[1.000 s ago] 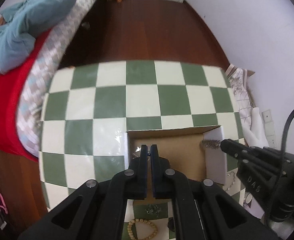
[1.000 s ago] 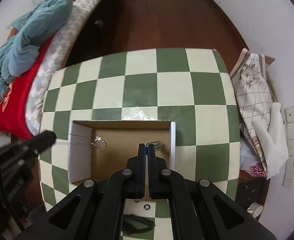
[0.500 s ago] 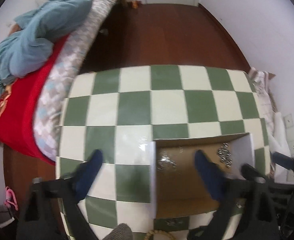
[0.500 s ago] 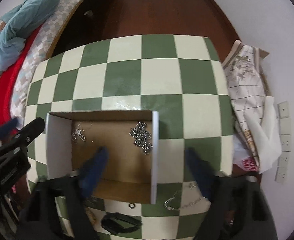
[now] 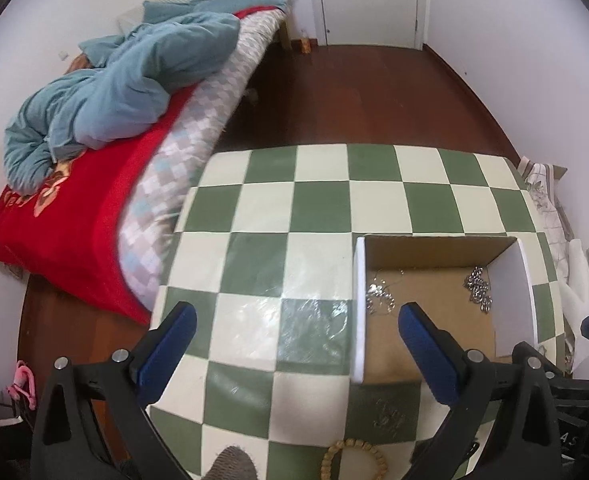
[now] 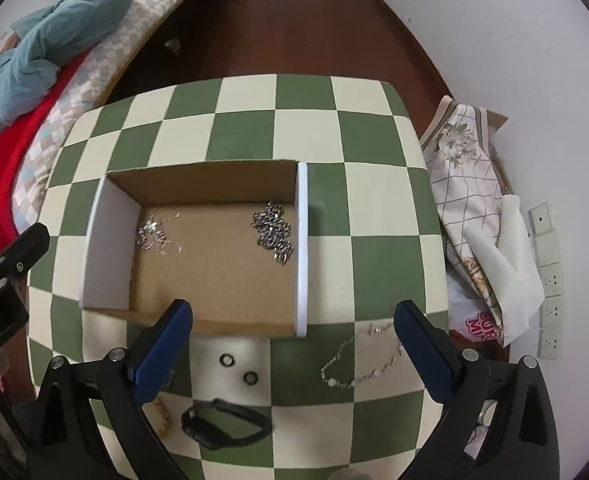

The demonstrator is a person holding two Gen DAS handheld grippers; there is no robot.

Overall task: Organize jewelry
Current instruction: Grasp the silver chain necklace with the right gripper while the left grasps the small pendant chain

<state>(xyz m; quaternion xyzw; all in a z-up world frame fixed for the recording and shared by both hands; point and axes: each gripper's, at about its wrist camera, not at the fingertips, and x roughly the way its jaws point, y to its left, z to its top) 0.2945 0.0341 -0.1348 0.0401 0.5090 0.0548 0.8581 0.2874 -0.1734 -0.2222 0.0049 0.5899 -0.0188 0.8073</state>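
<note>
Broadly, a bed with a red cover and a rumpled teal blanket fills the upper left of both views, and dark wooden floor runs up to a white door at the top. Below that, the green-and-cream checked tabletop takes up the middle of each frame. On it sits an open cardboard box with white end walls, at centre in the right wrist view and at lower right in the left wrist view. Inside the box lie two pieces of jewelry: a dark, heavy-linked chain bunched against the white wall on the picture's right, and a thin silvery chain tangled near the opposite end. The left gripper has just been opening; its blue-padded fingers stand wide apart with nothing between them, one over the bare checks and the other over the box's near left corner. The right gripper has likewise just been opening, and its fingers are spread wide and empty above the box's near edge. At lower centre of the right wrist view, outside the box, lie a fine silver bracelet, a black band and two small rings. A wooden bead bracelet shows at the bottom edge of the left wrist view. A patterned cloth bag leans by the wall at right.
</note>
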